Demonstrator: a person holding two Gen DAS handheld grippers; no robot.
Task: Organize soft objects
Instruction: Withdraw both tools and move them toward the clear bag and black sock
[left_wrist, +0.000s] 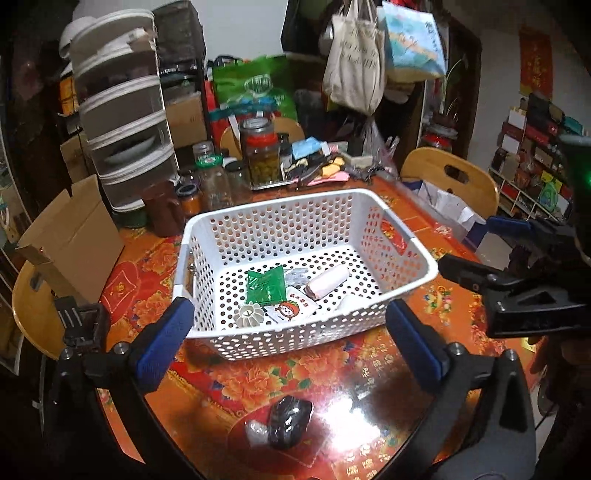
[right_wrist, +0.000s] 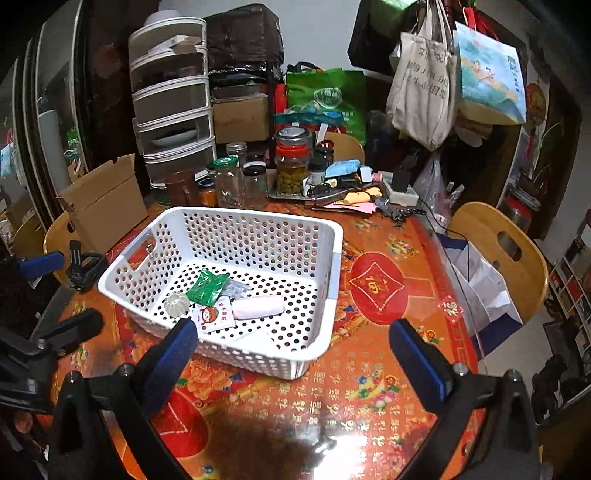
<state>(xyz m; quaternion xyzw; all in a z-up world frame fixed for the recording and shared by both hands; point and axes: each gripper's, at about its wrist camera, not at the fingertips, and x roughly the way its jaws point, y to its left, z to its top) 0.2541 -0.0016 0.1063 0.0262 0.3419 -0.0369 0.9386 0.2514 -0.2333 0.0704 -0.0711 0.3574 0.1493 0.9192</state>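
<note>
A white perforated basket (left_wrist: 373, 317) (right_wrist: 334, 258) stands on the red floral table. In it lie a green packet (left_wrist: 265, 286) (right_wrist: 207, 287), a pink-white roll (left_wrist: 328, 283) (right_wrist: 258, 307), a white cartoon sachet (left_wrist: 291, 311) (right_wrist: 213, 317) and a white ridged round piece (left_wrist: 250, 314) (right_wrist: 176, 303). A black wrapped object (left_wrist: 289, 424) and a small white one (left_wrist: 256, 432) lie on the table in front of the basket, below my left gripper (left_wrist: 290, 332). The left gripper is open and empty. My right gripper (right_wrist: 293, 347) is open and empty, above the basket's near right corner.
Jars (right_wrist: 291, 166), a tray of clutter, stacked drawers (right_wrist: 171, 107) and a cardboard box (right_wrist: 105, 203) crowd the table's far side. Wooden chairs (right_wrist: 506, 251) stand right and left. Bags hang behind. The right gripper's body shows at the left wrist view's right edge (left_wrist: 524, 291).
</note>
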